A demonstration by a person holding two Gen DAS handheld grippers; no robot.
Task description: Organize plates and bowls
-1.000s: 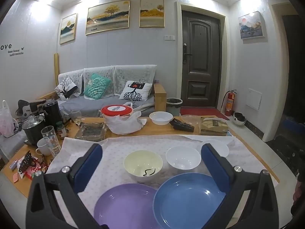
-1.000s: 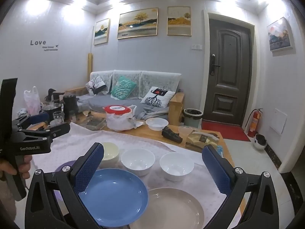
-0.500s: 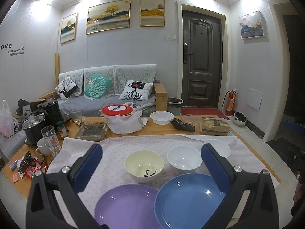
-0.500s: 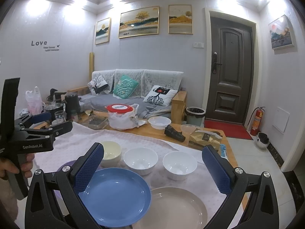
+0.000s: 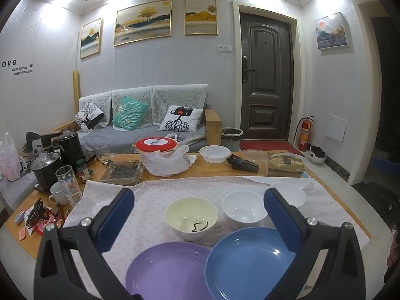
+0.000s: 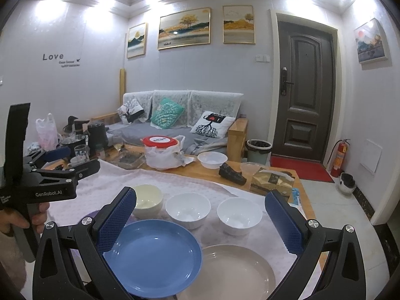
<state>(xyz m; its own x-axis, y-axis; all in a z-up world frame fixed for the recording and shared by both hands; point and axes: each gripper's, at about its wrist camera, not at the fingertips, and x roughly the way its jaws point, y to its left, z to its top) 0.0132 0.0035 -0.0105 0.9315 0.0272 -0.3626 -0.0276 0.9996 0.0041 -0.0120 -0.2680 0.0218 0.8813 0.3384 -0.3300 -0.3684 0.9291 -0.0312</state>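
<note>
On a pale dotted cloth (image 5: 155, 200) lie a purple plate (image 5: 167, 272), a blue plate (image 5: 250, 262) and, seen from the right wrist, a beige plate (image 6: 235, 272). Behind them stand a cream bowl (image 5: 192, 216) with a dark squiggle inside and two white bowls (image 6: 188, 209) (image 6: 239, 215). My left gripper (image 5: 198, 216) is open above the purple and blue plates, holding nothing. My right gripper (image 6: 200, 221) is open above the blue plate (image 6: 155, 255) and the beige plate. The left gripper (image 6: 65, 161) also shows in the right wrist view, held by a hand.
Beyond the cloth the wooden table (image 5: 215, 168) carries a red-lidded container (image 5: 156, 145) in a plastic bag, a white bowl (image 5: 215, 153), a glass tray (image 5: 122, 172), a box (image 5: 285, 167), cups and a pot (image 5: 47, 170). A sofa and a door stand behind.
Both views have shifted slightly, the dishes sitting a touch farther up the frame. Both grippers stay open and no dish has moved.
</note>
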